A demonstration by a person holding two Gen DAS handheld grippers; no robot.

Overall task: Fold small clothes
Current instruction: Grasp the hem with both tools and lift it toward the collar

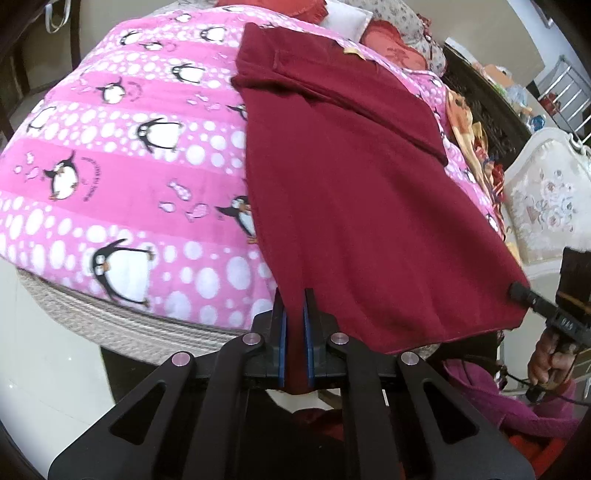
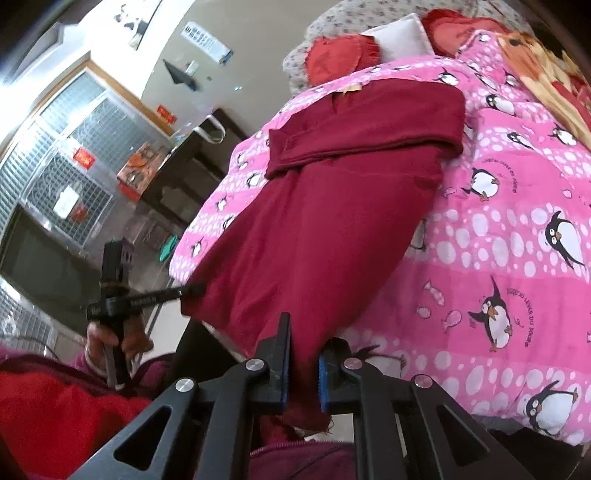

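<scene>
A dark red garment (image 1: 343,177) lies lengthwise on a pink penguin-print blanket (image 1: 122,166), its far sleeves folded across the body. My left gripper (image 1: 294,306) is shut on the garment's near hem corner at the bed's edge. My right gripper (image 2: 301,343) is shut on the other hem corner of the garment (image 2: 332,206), lifted a little off the blanket (image 2: 498,229). The right gripper also shows in the left wrist view (image 1: 517,290), and the left gripper in the right wrist view (image 2: 195,290), each pinching the hem.
Red cushions (image 2: 340,55) and a white pillow (image 2: 402,35) lie at the bed's head. A white upholstered chair (image 1: 546,195) stands right of the bed. A dark cabinet (image 2: 184,173) and a metal-grille door (image 2: 66,147) are to the left.
</scene>
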